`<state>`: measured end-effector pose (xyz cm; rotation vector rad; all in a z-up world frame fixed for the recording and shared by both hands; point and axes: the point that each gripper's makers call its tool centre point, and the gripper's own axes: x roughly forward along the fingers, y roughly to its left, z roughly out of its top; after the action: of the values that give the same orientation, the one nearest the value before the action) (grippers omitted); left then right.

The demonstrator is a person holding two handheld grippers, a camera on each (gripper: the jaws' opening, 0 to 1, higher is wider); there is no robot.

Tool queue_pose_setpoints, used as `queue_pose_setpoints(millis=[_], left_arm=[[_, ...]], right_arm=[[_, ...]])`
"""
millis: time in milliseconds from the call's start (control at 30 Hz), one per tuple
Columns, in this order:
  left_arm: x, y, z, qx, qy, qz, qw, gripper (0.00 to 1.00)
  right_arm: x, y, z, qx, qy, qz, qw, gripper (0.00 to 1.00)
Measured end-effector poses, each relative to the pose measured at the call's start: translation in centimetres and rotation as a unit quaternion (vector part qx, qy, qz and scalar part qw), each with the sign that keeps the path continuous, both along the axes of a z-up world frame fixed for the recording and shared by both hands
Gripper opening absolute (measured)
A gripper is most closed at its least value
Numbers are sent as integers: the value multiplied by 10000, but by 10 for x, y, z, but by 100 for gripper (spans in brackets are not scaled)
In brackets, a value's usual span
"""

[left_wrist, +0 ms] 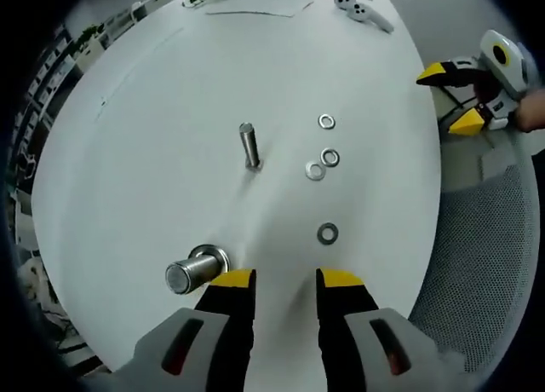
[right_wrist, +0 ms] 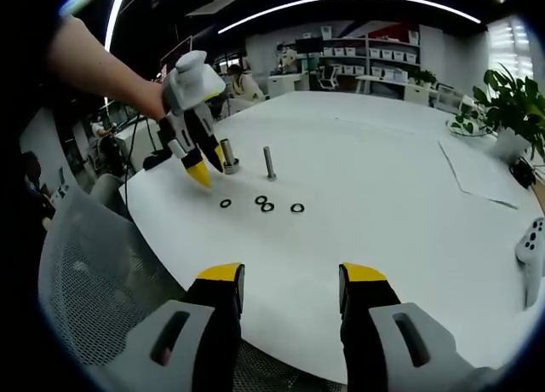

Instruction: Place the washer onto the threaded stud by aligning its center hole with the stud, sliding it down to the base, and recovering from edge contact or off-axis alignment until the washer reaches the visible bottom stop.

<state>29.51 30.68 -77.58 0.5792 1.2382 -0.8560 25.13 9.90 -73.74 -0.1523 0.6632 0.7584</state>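
A slim threaded stud (left_wrist: 249, 147) (right_wrist: 269, 163) stands upright on the white table (left_wrist: 170, 111). Several steel washers lie flat to one side of it, among them a lone one (left_wrist: 328, 233) (right_wrist: 225, 204) and a touching pair (left_wrist: 330, 158) (right_wrist: 261, 200). A thicker bolt with a wide base (left_wrist: 197, 268) (right_wrist: 228, 156) stands just ahead of my left gripper's left jaw. My left gripper (left_wrist: 287, 281) (right_wrist: 209, 166) hovers open over the table, holding nothing. My right gripper (right_wrist: 292, 277) (left_wrist: 447, 100) is open and empty beyond the table's edge, well away from the washers.
A mesh office chair (left_wrist: 485, 239) (right_wrist: 94, 273) sits beside the table below my right gripper. White game controllers (left_wrist: 362, 8) (right_wrist: 535, 247) and a paper sheet (right_wrist: 485, 175) lie on the far side of the table. A potted plant (right_wrist: 511, 94) stands at the table's edge.
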Motion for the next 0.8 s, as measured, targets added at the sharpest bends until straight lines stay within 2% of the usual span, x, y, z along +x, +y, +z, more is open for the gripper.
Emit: queue_pose_setpoints(millis=[500,567,800], left_arm=[[-7,-25,-4,-9,25,-296,9996,26],[-8,-29,-6,28,-38,-467,9989,26],[-14,-41,-11,27,-23,-631,9980,26]], right_arm=[[0,0,0,17,6,-3,10000,47],[0,0,0,17,3,2,10000,47],[0,0,0,15,-3,5,10000,47]])
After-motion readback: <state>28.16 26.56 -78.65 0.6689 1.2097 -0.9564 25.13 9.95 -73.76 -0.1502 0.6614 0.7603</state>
